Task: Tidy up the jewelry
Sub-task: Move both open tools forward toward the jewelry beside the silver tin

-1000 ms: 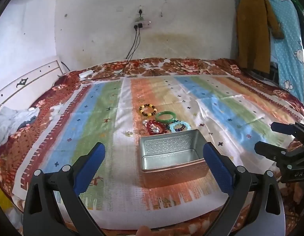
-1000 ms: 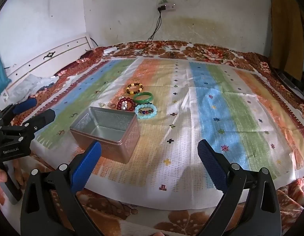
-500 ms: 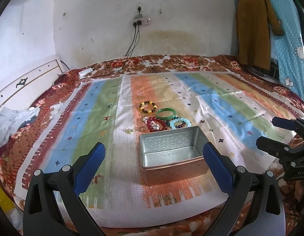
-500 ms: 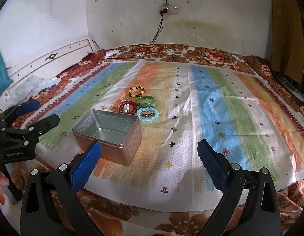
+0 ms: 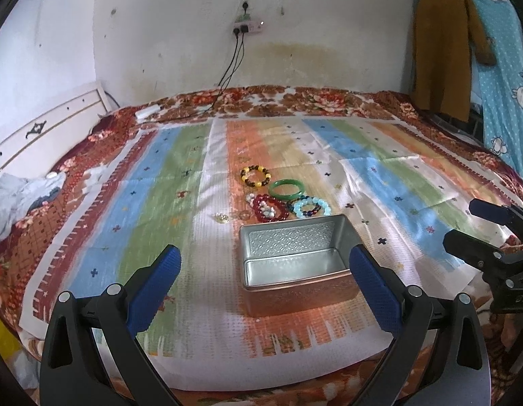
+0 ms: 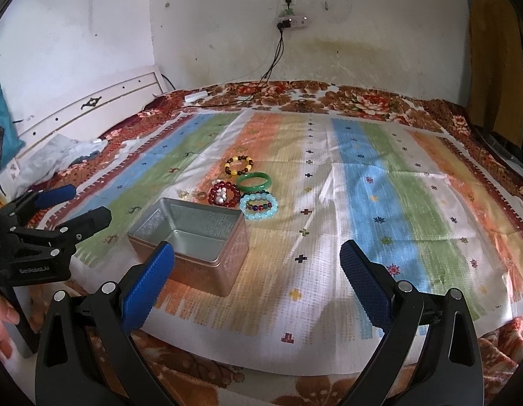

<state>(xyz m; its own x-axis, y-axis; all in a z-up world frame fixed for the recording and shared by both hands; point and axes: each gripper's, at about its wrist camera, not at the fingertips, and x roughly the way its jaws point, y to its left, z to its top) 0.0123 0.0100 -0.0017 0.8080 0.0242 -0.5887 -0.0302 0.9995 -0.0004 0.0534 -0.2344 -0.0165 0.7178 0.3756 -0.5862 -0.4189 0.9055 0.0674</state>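
Left gripper [image 5: 264, 279] is hanging wide open, gripping nothing, with the open metal tin [image 5: 296, 264] sitting between its blue pads on the striped cloth [image 5: 153, 209]. Right gripper [image 6: 258, 277] is also spreading wide, empty, with the tin at its 10 o'clock. Bracelets are lying just past the tin at 12 o'clock: yellow-brown beads [image 5: 255, 176], green bangle [image 5: 287, 189], red beads [image 5: 269, 207], and light blue beads [image 5: 311, 207] almost touching the tin's far rim.
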